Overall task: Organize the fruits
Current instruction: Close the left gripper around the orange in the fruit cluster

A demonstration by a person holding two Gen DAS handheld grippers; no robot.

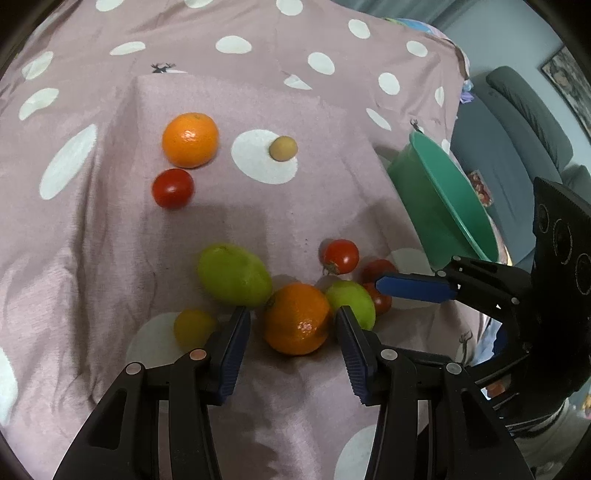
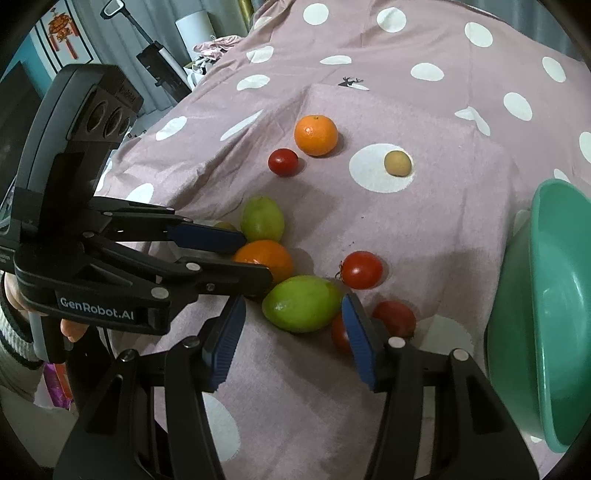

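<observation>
Barely begun, by my read: no fruit visible inside the green bowl (image 2: 546,295) at right, though its interior is only partly in view. Left gripper (image 1: 293,325) jaws apart around the near orange (image 1: 297,317), not closed. Right gripper (image 2: 291,314) jaws apart at the green lemon (image 2: 301,302). Tomatoes (image 2: 362,269) crowd that cluster. Far orange (image 2: 316,135), tomato (image 2: 283,161) and small tan fruit (image 2: 397,163) lie apart on the spotted cloth (image 2: 406,229).

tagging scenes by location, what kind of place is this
Probably a living room at home: a grey sofa behind the bowl, a red hanging ornament on the wall, and a polka-dot cloth covering the surface.
</observation>
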